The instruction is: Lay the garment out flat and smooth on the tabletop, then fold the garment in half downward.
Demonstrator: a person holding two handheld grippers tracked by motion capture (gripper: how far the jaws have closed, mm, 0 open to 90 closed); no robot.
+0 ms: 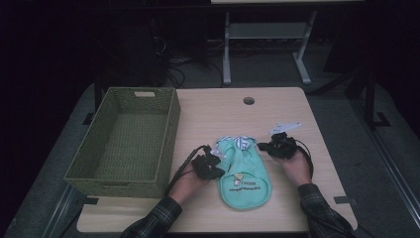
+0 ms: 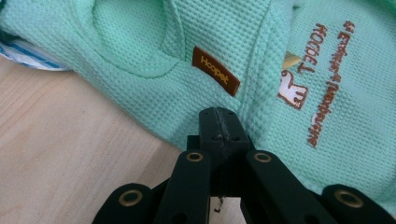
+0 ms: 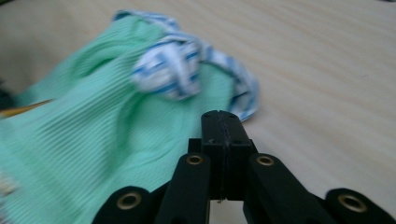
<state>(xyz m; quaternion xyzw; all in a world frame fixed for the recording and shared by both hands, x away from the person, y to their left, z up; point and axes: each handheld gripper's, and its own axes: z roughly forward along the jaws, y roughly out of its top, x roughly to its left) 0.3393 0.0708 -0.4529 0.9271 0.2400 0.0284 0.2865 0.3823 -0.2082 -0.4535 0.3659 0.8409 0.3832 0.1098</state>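
Mint garment [image 1: 243, 174] near counter [image 1: 213, 111] front edge, flanked by left hand-held gripper [image 1: 216, 159] and right hand-held gripper [image 1: 261, 147], both closed, empty.

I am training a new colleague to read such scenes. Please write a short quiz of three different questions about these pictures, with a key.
1. True or false: the green woven basket holds the mint-green pet garment.
2. Multiple choice: the jaws of the left hand-held gripper are A) wide open, B) shut, C) closed on the basket.
3. Short answer: what word stands on the brown label sewn to the garment?

Key:
1. False; the garment lies on the wooden table, right of the basket.
2. B.
3. Hoopet.
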